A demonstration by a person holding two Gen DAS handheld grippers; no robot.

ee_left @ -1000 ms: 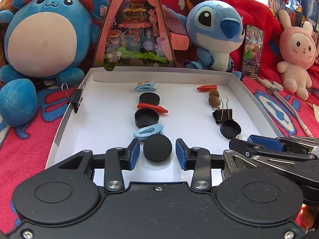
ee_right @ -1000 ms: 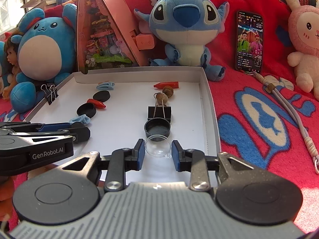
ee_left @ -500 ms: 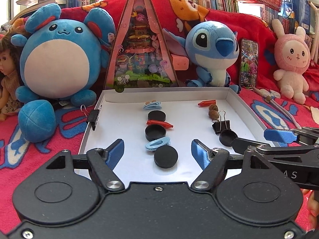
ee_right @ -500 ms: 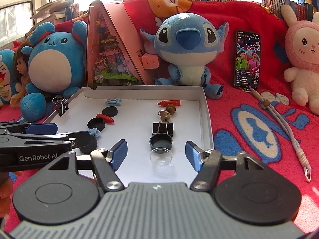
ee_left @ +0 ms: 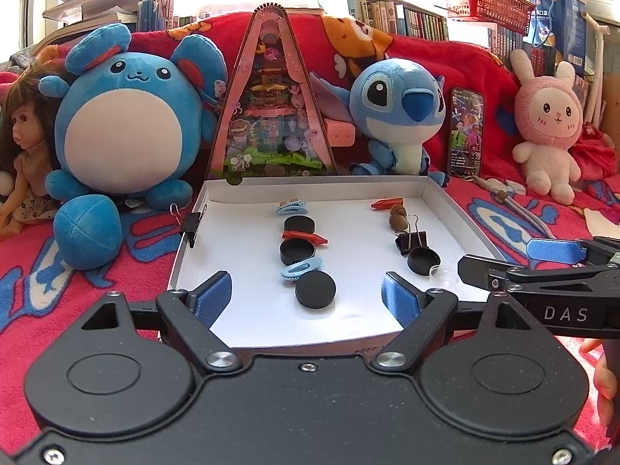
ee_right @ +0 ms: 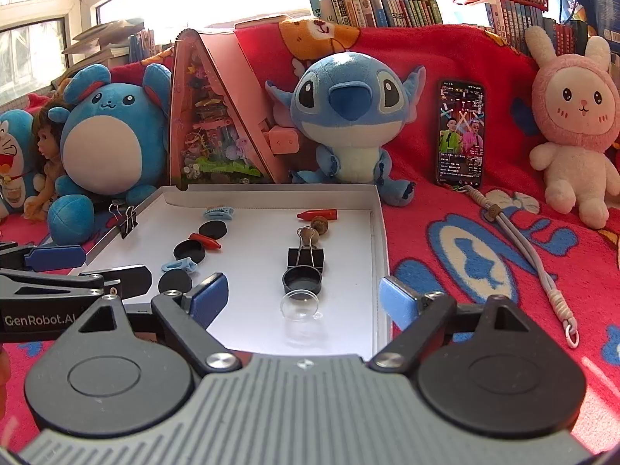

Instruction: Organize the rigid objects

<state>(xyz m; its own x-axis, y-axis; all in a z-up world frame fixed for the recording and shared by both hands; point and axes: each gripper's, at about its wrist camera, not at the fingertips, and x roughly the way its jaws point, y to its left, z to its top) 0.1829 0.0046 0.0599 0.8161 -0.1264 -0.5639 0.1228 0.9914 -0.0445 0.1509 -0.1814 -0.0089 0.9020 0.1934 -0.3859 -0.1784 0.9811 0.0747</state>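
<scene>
In the white tray (ee_left: 445, 209), a flat black disc (ee_left: 315, 290) is lying at the near end of the left row, just ahead of the left gripper (ee_left: 306, 300), untouched between jaws that are opening wide. A clear round lid (ee_right: 300, 302) is sitting ahead of the right gripper (ee_right: 300, 302), whose jaws are also opening, nothing pinched.

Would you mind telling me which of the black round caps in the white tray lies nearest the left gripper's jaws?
The flat black cap at the near end of the left row, just beyond the left gripper; it shows a solid top.
</scene>
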